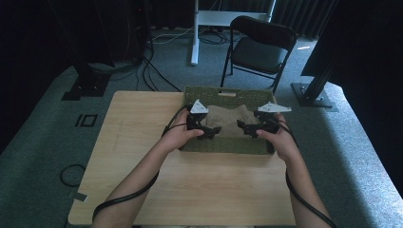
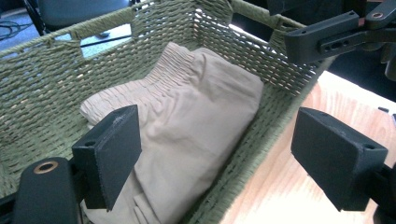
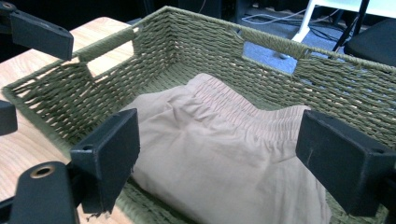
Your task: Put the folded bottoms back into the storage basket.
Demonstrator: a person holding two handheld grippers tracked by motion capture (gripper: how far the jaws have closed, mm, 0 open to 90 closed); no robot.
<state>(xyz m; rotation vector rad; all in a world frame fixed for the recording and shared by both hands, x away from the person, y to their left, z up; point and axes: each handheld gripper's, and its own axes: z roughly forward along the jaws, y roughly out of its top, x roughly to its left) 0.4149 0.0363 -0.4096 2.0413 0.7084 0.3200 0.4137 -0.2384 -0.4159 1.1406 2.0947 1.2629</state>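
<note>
Between both hand-held grippers | folded beige cloth (image 1: 228, 121) | inside green basket (image 1: 223, 145)

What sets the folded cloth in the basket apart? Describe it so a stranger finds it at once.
On the light wooden table stands a green woven rectangular basket. Inside lies the folded beige cloth garment, the one thing in it, marked by a gathered elastic waistband along one edge.

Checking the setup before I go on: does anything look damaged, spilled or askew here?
Nothing stands out. The folded beige garment lies inside the green woven basket, which sits upright on the table. Both grippers hover open over it.
</note>
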